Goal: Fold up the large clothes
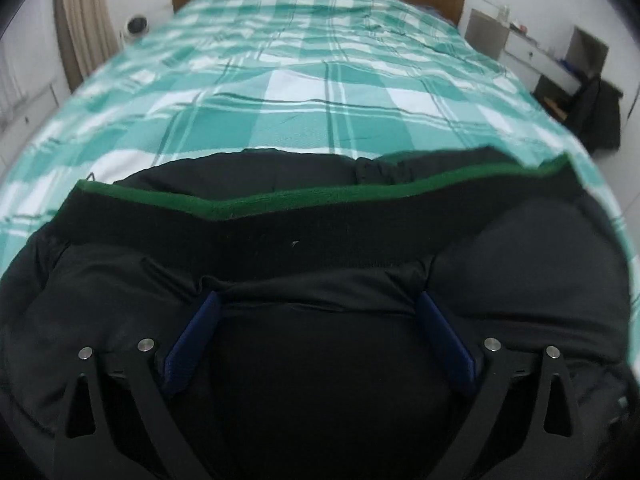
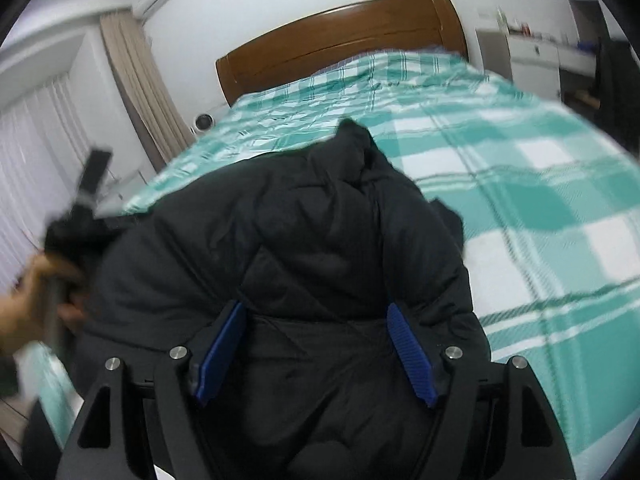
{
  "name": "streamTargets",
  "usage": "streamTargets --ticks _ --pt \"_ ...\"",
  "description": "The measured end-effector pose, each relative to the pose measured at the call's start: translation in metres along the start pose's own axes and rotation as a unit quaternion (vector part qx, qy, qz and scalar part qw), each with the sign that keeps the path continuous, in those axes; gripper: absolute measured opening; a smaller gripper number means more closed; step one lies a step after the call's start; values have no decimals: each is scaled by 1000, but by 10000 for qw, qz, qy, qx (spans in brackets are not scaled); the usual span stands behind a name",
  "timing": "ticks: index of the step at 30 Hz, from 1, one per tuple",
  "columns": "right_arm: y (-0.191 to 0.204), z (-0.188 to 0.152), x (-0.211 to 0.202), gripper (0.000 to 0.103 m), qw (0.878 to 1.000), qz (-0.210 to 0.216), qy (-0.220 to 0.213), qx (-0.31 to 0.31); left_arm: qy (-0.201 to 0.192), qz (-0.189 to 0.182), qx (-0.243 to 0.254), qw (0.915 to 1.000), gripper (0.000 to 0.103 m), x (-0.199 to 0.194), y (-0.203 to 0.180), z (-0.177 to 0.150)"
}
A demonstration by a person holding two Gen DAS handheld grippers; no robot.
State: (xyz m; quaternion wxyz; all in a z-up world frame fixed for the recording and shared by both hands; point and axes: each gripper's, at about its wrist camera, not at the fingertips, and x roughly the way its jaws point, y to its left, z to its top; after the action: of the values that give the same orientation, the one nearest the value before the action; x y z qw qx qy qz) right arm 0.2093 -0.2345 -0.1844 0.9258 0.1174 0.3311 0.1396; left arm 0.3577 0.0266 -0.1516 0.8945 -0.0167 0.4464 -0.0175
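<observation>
A big black padded jacket (image 1: 360, 240) with a green inner trim (image 1: 320, 196) lies over the near end of the bed. My left gripper (image 1: 318, 300) has its blue pads wide apart with jacket fabric bunched between them. In the right wrist view the jacket (image 2: 300, 220) rises in a puffy mound. My right gripper (image 2: 316, 308) also has its pads (image 2: 408, 348) apart with jacket fabric between them. The left gripper and the hand holding it (image 2: 28, 304) show at the left edge, against the jacket's side.
The bed has a teal and white checked cover (image 1: 320, 92) and a brown wooden headboard (image 2: 340, 36). Curtains (image 2: 140, 92) hang at the left. A white desk with clutter (image 1: 532, 48) and a dark chair (image 1: 600, 112) stand at the right.
</observation>
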Motion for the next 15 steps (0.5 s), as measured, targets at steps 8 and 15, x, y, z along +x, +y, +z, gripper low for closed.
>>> streamTargets --ticks 8,15 --pt "5 -9 8 75 9998 -125 -81 -138 -113 -16 34 9999 100 6 1 -5" --pt "-4 -8 11 75 10000 -7 -48 24 138 -514 203 9984 97 -47 2 -14"
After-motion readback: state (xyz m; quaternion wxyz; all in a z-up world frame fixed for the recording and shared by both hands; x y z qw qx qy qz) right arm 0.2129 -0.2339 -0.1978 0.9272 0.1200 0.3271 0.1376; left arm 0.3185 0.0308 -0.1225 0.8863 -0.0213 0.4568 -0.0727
